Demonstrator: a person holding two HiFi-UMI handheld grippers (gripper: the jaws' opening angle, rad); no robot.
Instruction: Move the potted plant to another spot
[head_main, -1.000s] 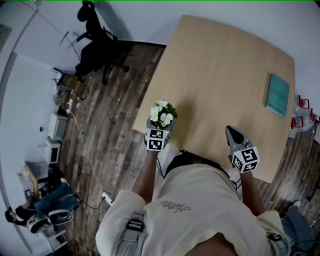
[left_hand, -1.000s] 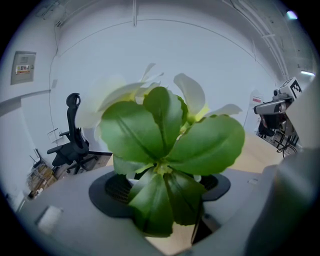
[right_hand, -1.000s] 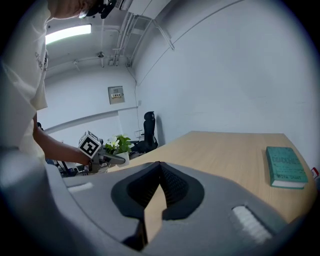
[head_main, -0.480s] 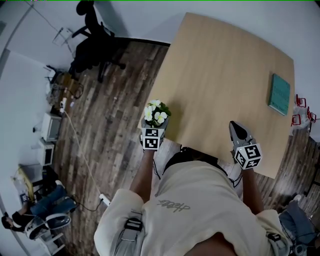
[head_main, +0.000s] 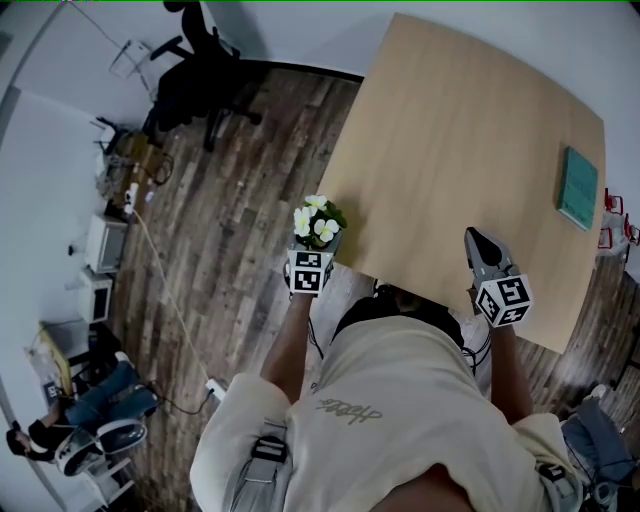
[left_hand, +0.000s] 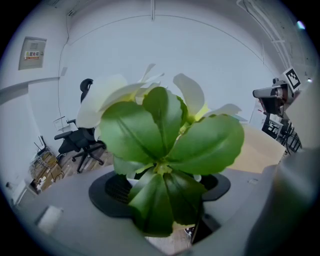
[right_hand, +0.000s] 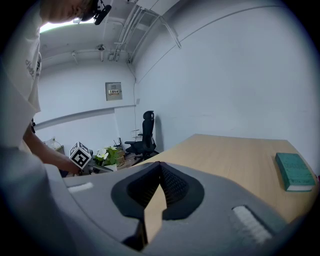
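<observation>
The left gripper (head_main: 316, 250) has its jaws clamped on the potted plant (head_main: 319, 222), at the near-left corner of the bench (head_main: 470, 130), about over its edge. The right gripper (head_main: 473, 238) hangs empty, jaws together. Best carry the plant upright over bare bench and seat it flat before letting go.

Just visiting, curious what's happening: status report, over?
Left gripper shut on potted plant, at table corner. Right gripper shut, empty. Teal book far off, nothing in the way.

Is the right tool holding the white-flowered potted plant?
No: the white-flowered potted plant sits in the left tool, while the right tool has shut jaws holding nothing.
</observation>
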